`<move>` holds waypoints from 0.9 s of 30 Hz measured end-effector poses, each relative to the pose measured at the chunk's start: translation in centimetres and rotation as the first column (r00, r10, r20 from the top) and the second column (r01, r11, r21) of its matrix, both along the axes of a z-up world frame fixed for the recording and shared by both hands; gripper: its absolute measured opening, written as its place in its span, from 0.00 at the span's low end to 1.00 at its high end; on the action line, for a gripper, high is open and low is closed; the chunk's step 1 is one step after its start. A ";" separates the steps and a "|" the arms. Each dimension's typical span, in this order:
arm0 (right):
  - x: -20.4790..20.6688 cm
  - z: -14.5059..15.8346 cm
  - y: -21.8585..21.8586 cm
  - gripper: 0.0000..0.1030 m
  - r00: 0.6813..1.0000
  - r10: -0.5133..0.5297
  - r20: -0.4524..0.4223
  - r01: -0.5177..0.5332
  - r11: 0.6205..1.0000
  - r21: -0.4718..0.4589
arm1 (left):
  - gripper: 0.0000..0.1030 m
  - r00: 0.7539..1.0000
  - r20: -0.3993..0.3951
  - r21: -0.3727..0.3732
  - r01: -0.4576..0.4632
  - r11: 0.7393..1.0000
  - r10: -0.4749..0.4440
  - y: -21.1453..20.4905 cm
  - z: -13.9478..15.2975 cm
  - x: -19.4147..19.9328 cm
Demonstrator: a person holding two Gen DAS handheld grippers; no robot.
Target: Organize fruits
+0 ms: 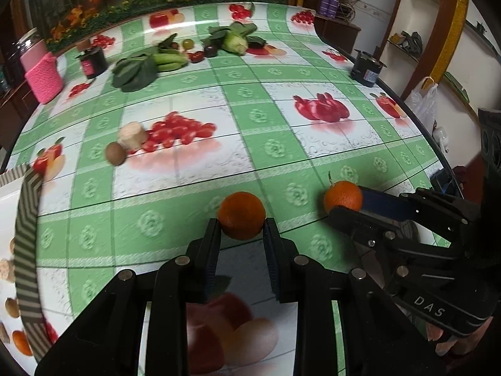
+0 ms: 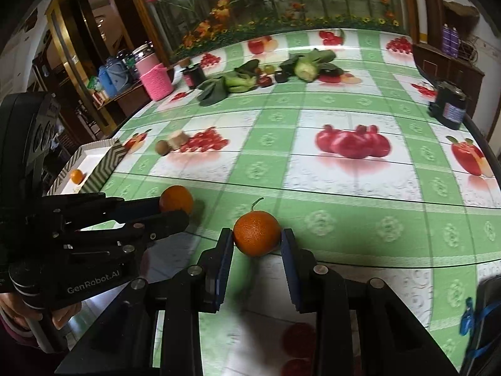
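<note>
My left gripper [image 1: 241, 227] is shut on a stemless orange [image 1: 241, 215] just above the tablecloth; that gripper and orange [image 2: 176, 200] also show at the left of the right wrist view. My right gripper [image 2: 257, 238] is shut on an orange with a green stem [image 2: 257, 232], also seen in the left wrist view [image 1: 343, 196]. A white tray with a zigzag rim [image 2: 109, 158] lies at the table's left edge and holds a small orange [image 2: 76, 176]. A kiwi [image 1: 115, 153] and a beige chunk [image 1: 132, 134] lie mid-left.
At the back lie leafy greens [image 1: 134, 70], green bananas [image 1: 170, 61], a cabbage-like vegetable [image 1: 236, 42] and small dark fruits. A dark jar [image 1: 93, 61], a pink knitted holder [image 1: 44, 76] and a black can [image 1: 366, 69] stand near the table edges.
</note>
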State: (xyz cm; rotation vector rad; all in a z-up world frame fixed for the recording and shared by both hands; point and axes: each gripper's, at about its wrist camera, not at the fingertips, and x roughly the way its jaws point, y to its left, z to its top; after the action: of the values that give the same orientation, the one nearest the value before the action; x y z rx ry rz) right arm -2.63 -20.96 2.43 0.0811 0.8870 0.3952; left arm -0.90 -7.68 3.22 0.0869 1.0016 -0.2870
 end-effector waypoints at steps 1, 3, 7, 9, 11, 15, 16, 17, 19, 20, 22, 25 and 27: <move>-0.1 0.0 0.3 0.32 1.000 0.004 0.000 -0.004 1.000 -0.001 | 0.24 1.000 0.002 -0.002 -0.008 1.000 0.008 0.5 0.1 -0.2; -0.3 0.1 1.1 0.32 1.000 0.017 0.001 -0.017 1.000 -0.003 | 0.24 1.000 0.006 -0.001 -0.020 1.000 0.020 1.1 0.2 -0.4; -0.6 0.4 2.9 0.32 0.999 0.047 0.004 -0.047 0.999 -0.009 | 0.24 0.999 0.015 -0.003 -0.050 0.999 0.050 2.7 0.5 -1.0; -0.7 0.5 4.0 0.32 0.998 0.063 0.006 -0.063 0.998 -0.014 | 0.24 0.998 0.019 -0.006 -0.065 0.998 0.065 3.6 0.7 -1.3; -0.9 0.7 5.1 0.32 0.996 0.084 0.009 -0.083 0.996 -0.016 | 0.24 0.996 0.023 -0.009 -0.083 0.997 0.083 4.6 0.9 -1.6; -1.1 1.2 7.0 0.32 0.993 0.115 0.016 -0.115 0.993 -0.023 | 0.24 0.993 0.030 -0.015 -0.113 0.993 0.113 6.5 1.2 -2.2; -1.2 1.3 7.7 0.32 0.992 0.126 0.019 -0.126 0.992 -0.025 | 0.24 0.992 0.035 -0.016 -0.123 0.992 0.124 7.2 1.4 -2.4; -1.2 1.4 8.2 0.32 0.991 0.133 0.021 -0.132 0.991 -0.026 | 0.24 0.991 0.039 -0.016 -0.131 0.991 0.131 7.6 1.6 -2.5; -1.3 1.7 9.2 0.32 0.989 0.147 0.026 -0.147 0.989 -0.028 | 0.24 0.988 0.046 -0.018 -0.146 0.989 0.147 8.6 1.8 -2.7; -1.4 1.9 9.8 0.32 0.987 0.156 0.029 -0.155 0.987 -0.029 | 0.24 0.987 0.049 -0.020 -0.155 0.988 0.156 9.1 2.0 -2.8; -1.4 2.2 10.8 0.32 0.984 0.174 0.036 -0.173 0.985 -0.026 | 0.24 0.983 0.056 -0.021 -0.173 0.985 0.174 10.3 2.3 -3.1; -1.4 2.6 12.6 0.32 0.978 0.204 0.047 -0.203 0.979 -0.037 | 0.24 0.978 0.063 -0.029 -0.199 0.980 0.200 12.1 2.7 -3.5; -1.4 2.8 13.7 0.31 0.974 0.221 0.053 -0.218 0.975 -0.048 | 0.24 0.972 0.067 -0.035 -0.222 0.974 0.224 13.3 2.8 -3.8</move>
State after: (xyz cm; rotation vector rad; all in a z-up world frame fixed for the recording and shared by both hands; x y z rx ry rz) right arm -4.03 -7.26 5.22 -0.0676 0.8492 0.5822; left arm -4.69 5.66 6.01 -0.0401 0.9276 -0.0911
